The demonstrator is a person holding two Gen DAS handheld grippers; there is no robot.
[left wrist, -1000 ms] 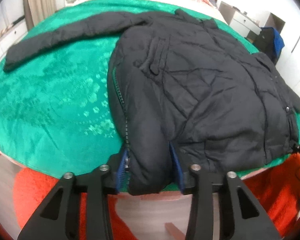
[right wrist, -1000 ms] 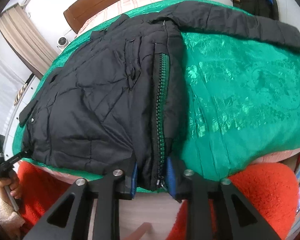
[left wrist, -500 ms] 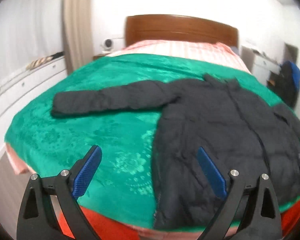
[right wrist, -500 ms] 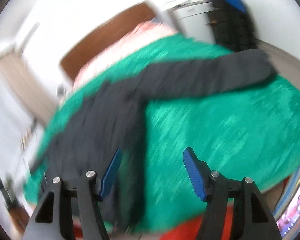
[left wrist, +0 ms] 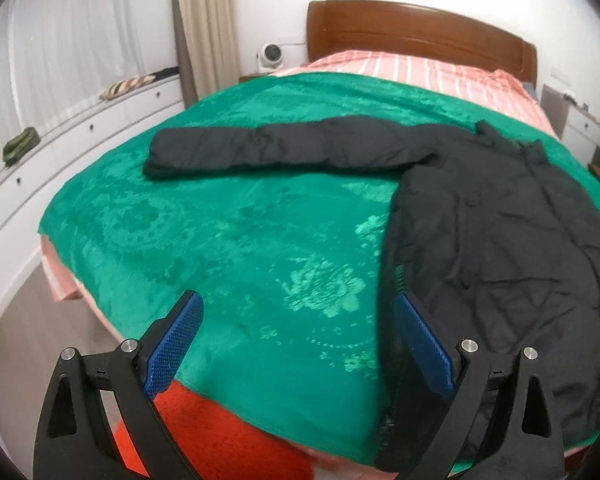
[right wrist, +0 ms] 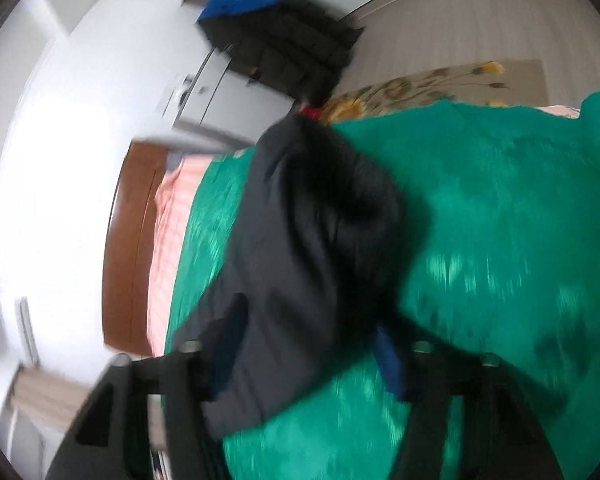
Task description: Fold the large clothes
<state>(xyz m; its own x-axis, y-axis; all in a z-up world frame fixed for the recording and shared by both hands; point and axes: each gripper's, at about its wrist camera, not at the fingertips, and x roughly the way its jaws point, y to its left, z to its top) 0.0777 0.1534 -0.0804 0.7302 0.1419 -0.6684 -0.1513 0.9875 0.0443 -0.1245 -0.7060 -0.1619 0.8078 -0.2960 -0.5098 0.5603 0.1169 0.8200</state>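
A black padded jacket point(left wrist: 500, 248) lies spread on a green bedspread point(left wrist: 228, 240), its left sleeve point(left wrist: 284, 152) stretched out flat to the left. My left gripper point(left wrist: 300, 344) is open and empty, over the bed's front edge, with the jacket's side edge by its right finger. In the blurred, tilted right wrist view, the jacket's other sleeve point(right wrist: 308, 248) lies between the spread fingers of my right gripper point(right wrist: 308, 356), which is open. I cannot tell whether the fingers touch it.
A red rug point(left wrist: 204, 432) lies on the floor in front of the bed. White drawers point(left wrist: 60, 148) line the left wall. A wooden headboard point(left wrist: 416, 36) is at the far end. Dark clothes point(right wrist: 284, 40) hang by a cabinet on the right.
Both grippers let go of the jacket's hem and opened. The left one drew back and turned towards the left sleeve. The right one swung fast over to the right sleeve.
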